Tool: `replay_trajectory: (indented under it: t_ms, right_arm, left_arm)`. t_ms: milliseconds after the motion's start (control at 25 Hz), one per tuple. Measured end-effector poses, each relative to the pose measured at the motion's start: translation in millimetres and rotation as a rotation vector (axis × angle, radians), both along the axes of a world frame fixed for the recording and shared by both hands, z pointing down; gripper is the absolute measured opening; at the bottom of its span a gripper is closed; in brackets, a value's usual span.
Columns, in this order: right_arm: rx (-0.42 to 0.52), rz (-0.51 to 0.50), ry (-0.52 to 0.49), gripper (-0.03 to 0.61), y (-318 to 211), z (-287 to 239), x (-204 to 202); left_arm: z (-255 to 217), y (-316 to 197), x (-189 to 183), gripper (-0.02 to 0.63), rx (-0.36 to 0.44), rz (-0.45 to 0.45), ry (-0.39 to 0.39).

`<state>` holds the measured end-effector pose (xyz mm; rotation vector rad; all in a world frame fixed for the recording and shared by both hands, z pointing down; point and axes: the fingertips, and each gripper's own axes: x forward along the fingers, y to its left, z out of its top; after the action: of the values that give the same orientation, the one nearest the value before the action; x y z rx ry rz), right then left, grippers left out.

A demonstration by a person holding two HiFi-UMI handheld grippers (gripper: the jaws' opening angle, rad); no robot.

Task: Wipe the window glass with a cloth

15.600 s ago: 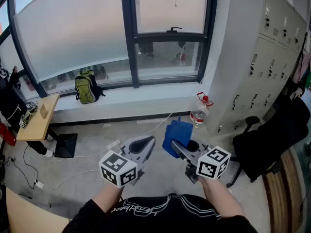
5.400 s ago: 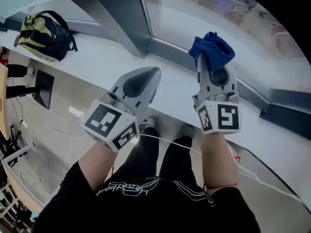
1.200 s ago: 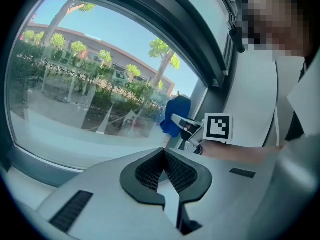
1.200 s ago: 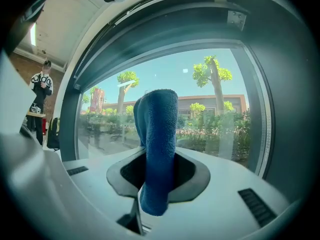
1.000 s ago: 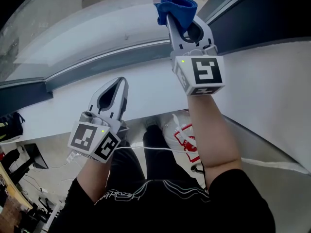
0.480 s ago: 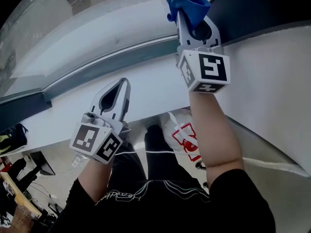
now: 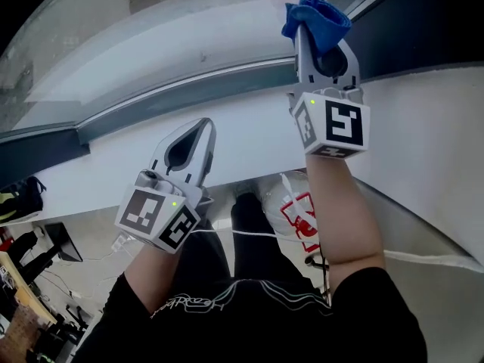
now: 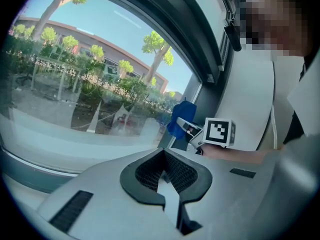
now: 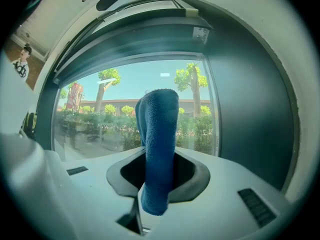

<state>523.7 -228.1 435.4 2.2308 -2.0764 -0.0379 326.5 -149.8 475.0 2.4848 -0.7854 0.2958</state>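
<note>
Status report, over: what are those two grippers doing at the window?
Right gripper shut on cloth, up at the glass; contact unclear. Left gripper shut, empty, over the sill. Dark frame just right of cloth.

We've got open window glass (image 7: 151, 29) to the left of the right gripper (image 7: 314, 29) and its blue cloth (image 7: 316, 12). On its right the dark frame post (image 7: 423, 29) sits just beside the cloth and blocks that side. The bottom rail (image 7: 189, 97) and the white sill (image 7: 249, 146) bound the pane from below. The left gripper (image 7: 203, 125), jaws together, hangs over the sill well apart from the right one, leaving free room between them, while below the sill a clear plastic jug (image 7: 291, 203) and a white cable (image 7: 257, 234) crowd the person's legs.
</note>
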Motion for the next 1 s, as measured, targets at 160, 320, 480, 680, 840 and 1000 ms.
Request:
replay_trajectory:
  t_ms: [160, 320, 480, 680, 840, 1000]
  right_arm:
    - [-0.008, -0.093, 0.022, 0.080, -5.3, -3.5, -58.1]
    - [-0.019, -0.212, 0.010, 0.080, -14.6, 11.9, -144.1]
    - [-0.043, -0.313, 0.003, 0.080, -13.4, 10.0, -218.8]
    - [-0.072, -0.436, -0.016, 0.080, -16.8, 31.4, -340.0]
    - [-0.100, -0.508, -0.029, 0.078, -16.1, 40.8, -415.5]
    - [-0.128, -0.574, -0.026, 0.080, -25.2, 58.8, -502.9]
  left_arm:
    - [-9.8, -4.0, -39.6, 0.006, 0.002, -0.054, 0.007]
    - [-2.6, -10.8, -101.7, 0.006, 0.006, -0.130, -0.001]
    - [-14.3, -12.6, -154.9, 0.006, 0.008, -0.188, -0.002]
    - [-7.3, -14.8, -261.4, 0.006, 0.000, -0.302, -0.003]
    - [-8.7, -10.4, -331.4, 0.006, 0.004, -0.375, -0.013]
    - [2.2, -16.1, -414.4, 0.006, -0.006, -0.442, -0.018]
